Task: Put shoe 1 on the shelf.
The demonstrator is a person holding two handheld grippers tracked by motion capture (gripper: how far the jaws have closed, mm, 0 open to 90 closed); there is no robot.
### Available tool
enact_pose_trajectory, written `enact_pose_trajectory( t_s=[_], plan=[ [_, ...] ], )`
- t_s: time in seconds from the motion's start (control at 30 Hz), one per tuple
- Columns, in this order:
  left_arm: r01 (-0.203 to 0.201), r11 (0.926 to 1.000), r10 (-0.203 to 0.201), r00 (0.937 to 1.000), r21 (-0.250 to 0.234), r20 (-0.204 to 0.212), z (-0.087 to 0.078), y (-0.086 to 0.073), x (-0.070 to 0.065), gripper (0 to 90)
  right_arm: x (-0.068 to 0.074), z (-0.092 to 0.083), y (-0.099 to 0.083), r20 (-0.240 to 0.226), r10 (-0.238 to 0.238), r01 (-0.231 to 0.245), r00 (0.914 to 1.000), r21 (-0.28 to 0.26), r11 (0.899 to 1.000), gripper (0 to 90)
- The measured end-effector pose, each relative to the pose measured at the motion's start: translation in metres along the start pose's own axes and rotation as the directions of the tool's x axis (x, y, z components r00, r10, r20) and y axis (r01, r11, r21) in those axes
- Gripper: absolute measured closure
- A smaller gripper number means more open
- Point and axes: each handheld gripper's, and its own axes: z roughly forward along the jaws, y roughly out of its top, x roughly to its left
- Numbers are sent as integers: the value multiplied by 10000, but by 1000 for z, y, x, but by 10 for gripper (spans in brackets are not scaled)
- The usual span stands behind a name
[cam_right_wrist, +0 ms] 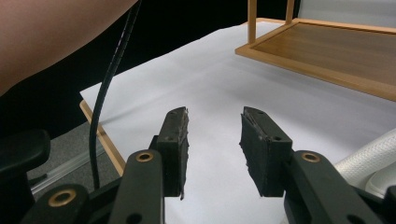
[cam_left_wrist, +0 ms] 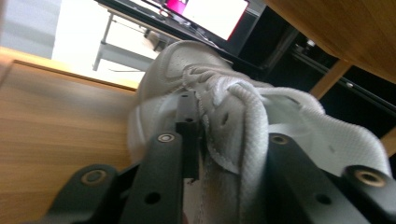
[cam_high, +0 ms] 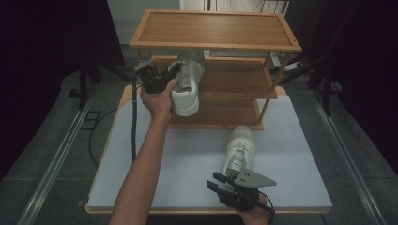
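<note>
High view: left gripper [cam_high: 174, 70], upper centre, grasps a shoe [cam_high: 187, 84] by its collar over the shelf [cam_high: 234, 77]; loosening jaws risk dropping it.

Toe of the upper shoe [cam_high: 187, 82] tucked under the top board of the shelf rack [cam_high: 216, 29], out of sight in the high view. Right jaw of the left tongs [cam_left_wrist: 224, 140] buried behind the shoe's collar in the left gripper view; contact of the pads with the fabric not discernible there. Second shoe [cam_right_wrist: 373, 161] cut off by the right and bottom edges in the right gripper view, only a curved white edge visible. Hand [cam_high: 256, 213] under the right tongs [cam_high: 216, 182] cropped by the bottom edge. Blurred bright screen [cam_left_wrist: 208, 14] behind the rack, content unreadable.
</note>
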Motion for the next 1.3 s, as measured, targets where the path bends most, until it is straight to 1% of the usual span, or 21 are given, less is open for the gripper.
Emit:
enact_pose_trajectory(
  t_s=[0.1,0.17,0.2,0.23,0.27,0.3,0.33,0.37,0.4,0.5,0.63,0.8,0.9,0.93,1.0,1.03,1.07,1.1,1.13,1.17,1.3],
  plan=[
    [-36,10000,35,9999,46,116,3,0,-2,698,0,0,0,-8,-12,12,10000,-1,10000,604],
    [175,9998,-178,9989,61,445,6,1,-1,638,1,-1,0,4,7,-7,10000,-12,10000,603],
    [175,9998,-178,9989,61,445,6,1,-1,612,1,-1,0,-2,13,-13,10000,-7,10000,603],
    [356,9994,-359,9972,52,650,6,3,0,595,1,0,-1,0,-3,3,10000,-1,10000,603],
    [356,9994,-359,9972,52,650,6,3,0,591,1,0,-1,0,-3,3,10000,-1,10000,603],
    [402,9990,-386,9956,-172,853,4,6,0,587,1,0,-1,-3,2,-2,10000,19,10000,602],
    [371,9987,-337,9952,-354,921,2,8,-1,588,1,0,-1,-5,-6,6,10000,31,10000,602],
    [371,9987,-337,9952,-354,921,2,8,-1,580,1,0,-1,-5,-6,6,10000,31,10000,602],
    [312,9983,-264,9950,-491,959,0,10,-2,570,1,1,-1,-34,2,-2,10000,58,10000,602],
    [183,9993,-150,9954,-330,951,-1,10,-3,542,1,1,-2,-37,24,-24,10000,80,10000,602],
    [187,9987,-136,9946,-481,1033,-9,7,-3,553,2,2,-2,-58,-31,32,10000,107,9999,602],
    [-14,9976,107,9909,-693,1341,-30,7,-8,557,4,4,-3,-64,-25,26,10000,161,9999,602],
    [-343,9966,449,9885,-748,1444,-46,5,-11,608,5,5,-4,-92,-74,76,9999,173,9998,601],
    [-583,9954,684,9882,-760,1368,-54,3,-12,664,6,5,-4,-97,-79,81,9999,184,9998,601],
    [-666,9950,764,9873,-743,1393,-59,2,-13,729,6,5,-4,-88,-80,82,9999,187,9998,601],
    [-760,9950,854,9842,-654,1551,-67,-2,-13,759,6,5,-4,-99,-84,86,9999,177,9998,601],
    [-760,9950,854,9842,-654,1551,-67,-2,-13,785,6,5,-4,-99,-84,86,9999,177,9998,601],
    [-861,9945,947,9825,-602,1602,-71,-4,-13,810,7,5,-4,-89,-102,104,9999,205,9997,600],
    [-970,9939,1048,9792,-526,1735,-78,-9,-14,827,7,5,-4,-86,-99,100,9999,205,9997,600],
    [-970,9939,1048,9792,-526,1735,-78,-9,-14,843,7,5,-4,-86,-99,100,9999,205,9997,600],
    [-1188,9925,1220,9708,-282,2068,-90,-21,-17,880,7,6,-4,-94,-112,114,9999,207,9997,599]
  ],
)
